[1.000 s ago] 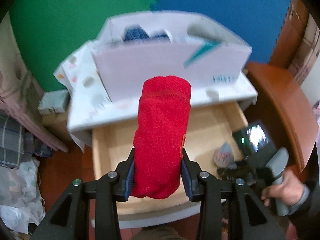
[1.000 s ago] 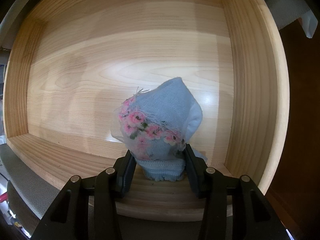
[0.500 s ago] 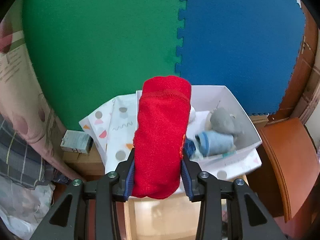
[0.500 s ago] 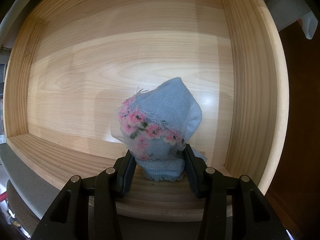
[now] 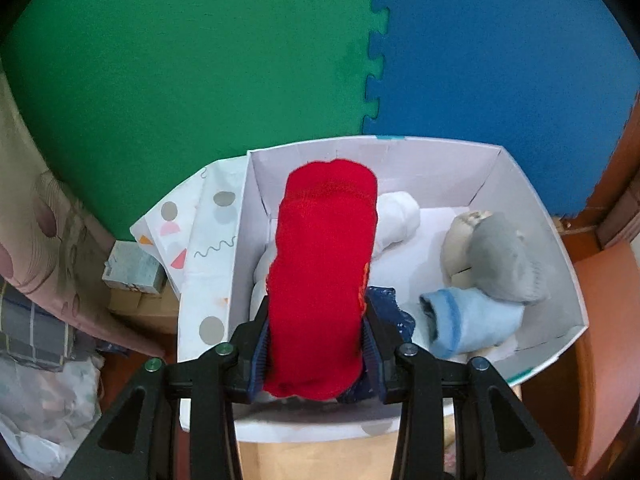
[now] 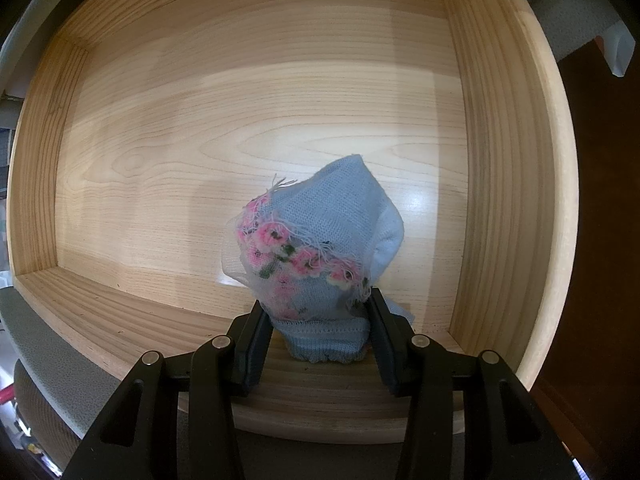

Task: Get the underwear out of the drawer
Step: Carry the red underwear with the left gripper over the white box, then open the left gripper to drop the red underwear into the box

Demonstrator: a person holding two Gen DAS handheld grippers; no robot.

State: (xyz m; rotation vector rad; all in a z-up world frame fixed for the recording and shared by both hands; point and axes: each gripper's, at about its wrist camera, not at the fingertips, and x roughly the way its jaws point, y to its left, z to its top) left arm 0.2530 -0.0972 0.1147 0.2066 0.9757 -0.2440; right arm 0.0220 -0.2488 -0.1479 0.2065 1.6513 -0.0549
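My left gripper point(image 5: 316, 340) is shut on a rolled red garment point(image 5: 326, 264), which hangs over the open white box point(image 5: 560, 236). Inside that box lie a white roll point(image 5: 398, 216), a grey and beige roll point(image 5: 492, 256), a light blue roll point(image 5: 468, 320) and a dark blue piece point(image 5: 390, 308). My right gripper point(image 6: 316, 332) points down into the wooden drawer point(image 6: 240, 120) and is shut on a light blue garment with pink flowers point(image 6: 320, 240), near the drawer's front right corner. The remaining drawer floor shows bare wood.
The white box stands on a patterned cloth point(image 5: 200, 240) on the cabinet top, against green point(image 5: 180, 60) and blue point(image 5: 500, 52) foam mats. A small carton point(image 5: 132, 268) and bundled fabric point(image 5: 36, 328) lie at the left. A brown wooden chair point(image 5: 608, 340) is at the right.
The left gripper has carried the red garment up from over the drawer to above the white box, whose inside is now in view. The right gripper and its blue garment have stayed still.
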